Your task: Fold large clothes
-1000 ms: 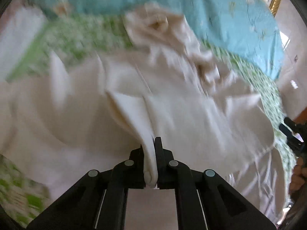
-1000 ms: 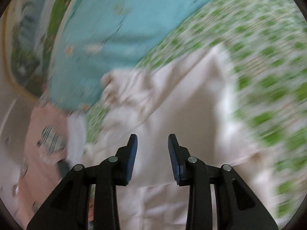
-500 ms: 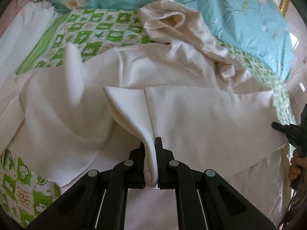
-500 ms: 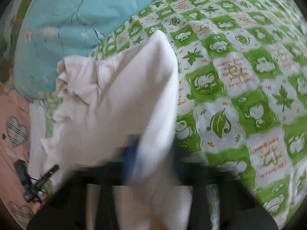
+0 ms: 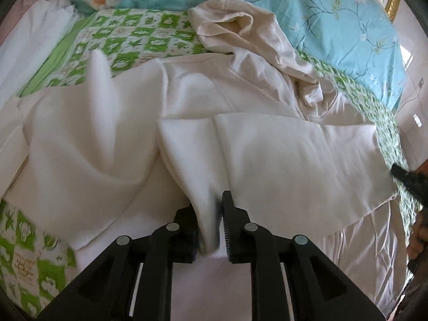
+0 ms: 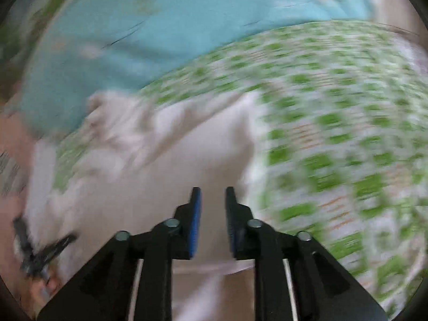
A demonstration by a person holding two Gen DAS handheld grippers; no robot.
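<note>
A large cream hooded garment (image 5: 240,101) lies spread on the bed, its hood (image 5: 235,29) bunched toward the far side. One sleeve (image 5: 281,149) is folded across its body. My left gripper (image 5: 211,230) has its jaws slightly parted, with a fold of the cream sleeve hanging loose between them. In the blurred right wrist view, my right gripper (image 6: 212,214) is open and empty above the cream garment (image 6: 165,182). The other gripper shows at the left wrist view's right edge (image 5: 409,179).
The bed has a green-and-white checked sheet (image 5: 139,40) and a light blue flowered duvet (image 5: 334,21) along the far side. A white folded cloth (image 5: 34,42) lies at the far left. A person's hand (image 5: 420,235) shows at the right edge.
My left gripper's jaws have parted from their tight pinch on the sleeve fold. My right gripper has let go of the cloth it carried and is swinging fast.
</note>
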